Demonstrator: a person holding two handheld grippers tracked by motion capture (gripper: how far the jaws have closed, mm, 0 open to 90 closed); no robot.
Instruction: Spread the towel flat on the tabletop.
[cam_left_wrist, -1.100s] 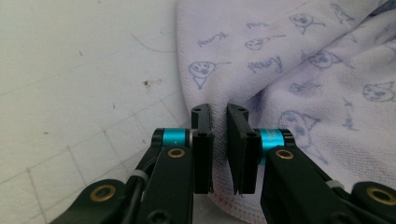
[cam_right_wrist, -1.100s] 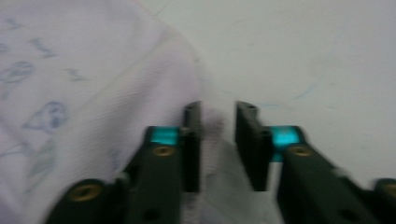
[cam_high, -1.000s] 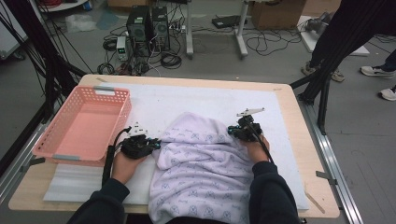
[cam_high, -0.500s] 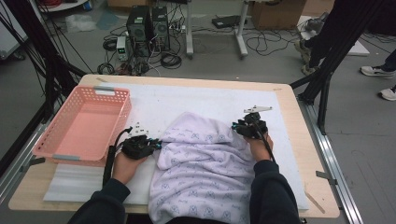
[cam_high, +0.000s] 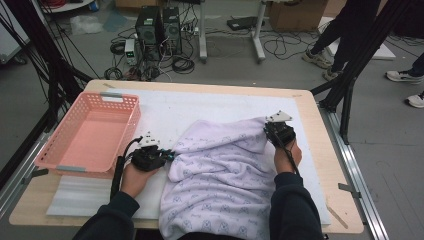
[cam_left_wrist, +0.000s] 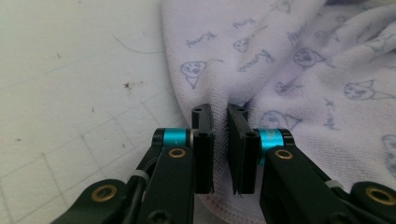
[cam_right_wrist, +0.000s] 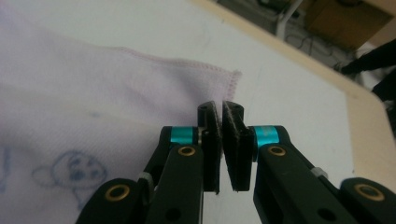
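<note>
1. High view: a person at a table (cam_high: 345, 210) works a pale printed towel (cam_high: 220, 170) with two hand-held grippers. The towel lies rumpled on a white mat (cam_high: 200, 105) between them, its near end hanging off the table's edge by the person.
2. The left gripper (cam_high: 167, 156) sits at the towel's edge. In the left gripper view, the left gripper (cam_left_wrist: 219, 112) has its jaws drawn narrow and pinching a fold of hem, with the towel (cam_left_wrist: 303, 70) spreading ahead and to its right.
3. The right gripper (cam_high: 272, 131) is at the towel's far corner. In the right gripper view, the right gripper (cam_right_wrist: 222, 108) has just been closing and its jaws now stand shut. The towel (cam_right_wrist: 93, 84) runs off to its left, its stitched corner just beyond the tips. Whether any cloth is caught cannot be made out.
4. The likely risk is that the right jaws have shut on little or no cloth. A lift would then raise one side only, and the towel would sag and bunch.
5. A hard pull from the left could also drag the hem out of that thin pinch.
6. A pink basket (cam_high: 135, 107) stands just beyond the left gripper, close enough for a wide swing to knock it.
</note>
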